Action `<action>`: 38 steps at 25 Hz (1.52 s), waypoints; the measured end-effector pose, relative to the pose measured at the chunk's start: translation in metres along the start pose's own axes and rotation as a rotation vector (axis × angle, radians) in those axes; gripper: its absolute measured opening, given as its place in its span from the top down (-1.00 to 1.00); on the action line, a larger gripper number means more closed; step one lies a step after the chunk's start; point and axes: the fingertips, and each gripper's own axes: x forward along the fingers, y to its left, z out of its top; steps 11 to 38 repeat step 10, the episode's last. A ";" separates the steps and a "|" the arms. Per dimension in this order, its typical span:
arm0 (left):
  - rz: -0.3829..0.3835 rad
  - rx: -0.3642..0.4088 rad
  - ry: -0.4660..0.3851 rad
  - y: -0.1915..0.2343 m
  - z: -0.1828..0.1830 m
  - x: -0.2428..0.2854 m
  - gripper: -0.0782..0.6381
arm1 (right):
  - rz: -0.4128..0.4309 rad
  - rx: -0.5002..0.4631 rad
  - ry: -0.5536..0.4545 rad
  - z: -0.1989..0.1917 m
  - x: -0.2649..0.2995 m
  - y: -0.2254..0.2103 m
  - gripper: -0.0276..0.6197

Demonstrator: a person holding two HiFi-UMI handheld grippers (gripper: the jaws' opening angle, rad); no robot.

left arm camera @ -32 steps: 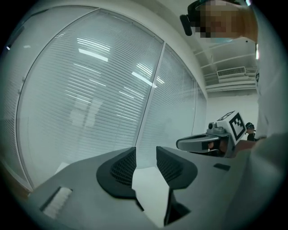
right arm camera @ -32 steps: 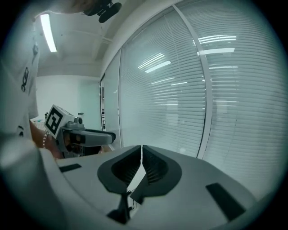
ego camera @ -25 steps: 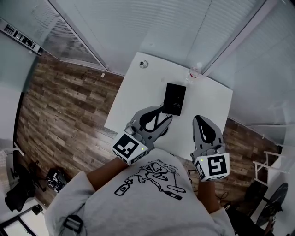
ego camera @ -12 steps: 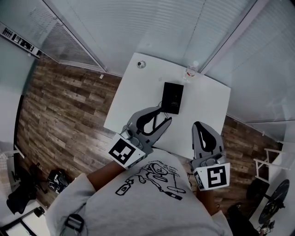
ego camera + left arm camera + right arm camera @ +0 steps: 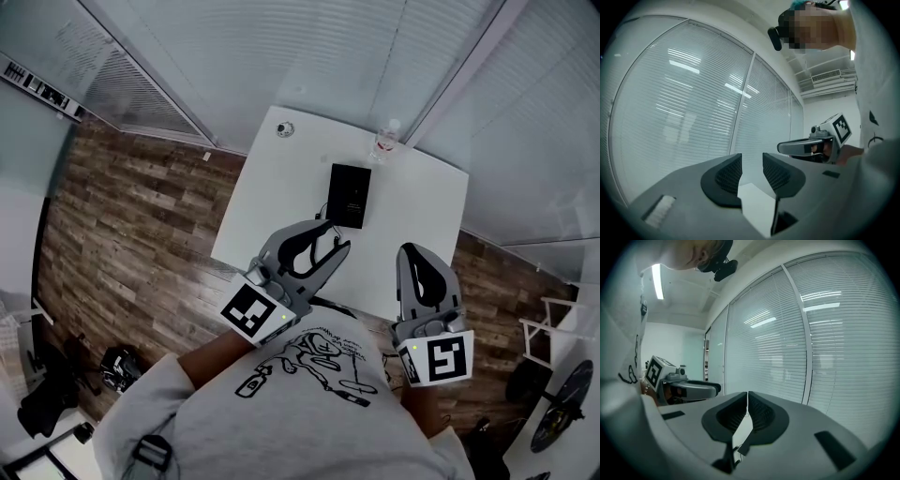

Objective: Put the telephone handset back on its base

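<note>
A person in a grey printed T-shirt stands at the near edge of a small white table, holding a two-jaw gripper in each hand. Wood-plank floor lies to the left, and window blinds run along the far side.

The black telephone lies flat near the middle of the table, toward its far side, well beyond both tools. From above it reads as one dark rectangle; whether the handset rests on the base cannot be made out. A clear water bottle stands at the table's far edge, just beyond the telephone, and a small round object sits at the far left corner.

The left gripper is held over the near part of the table, pointing toward the telephone but not touching it. Its jaws stand slightly apart with nothing between them.

The right gripper hovers over the near right edge of the table, apart from the telephone. Its jaws are pressed together and hold nothing.
</note>
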 end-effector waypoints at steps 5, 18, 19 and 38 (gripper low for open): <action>0.004 -0.001 0.010 -0.003 -0.004 0.001 0.41 | -0.002 0.004 -0.005 0.000 -0.004 -0.003 0.89; 0.008 -0.005 0.021 -0.005 -0.009 0.003 0.41 | -0.001 0.004 -0.007 -0.003 -0.006 -0.005 0.89; 0.008 -0.005 0.021 -0.005 -0.009 0.003 0.41 | -0.001 0.004 -0.007 -0.003 -0.006 -0.005 0.89; 0.008 -0.005 0.021 -0.005 -0.009 0.003 0.41 | -0.001 0.004 -0.007 -0.003 -0.006 -0.005 0.89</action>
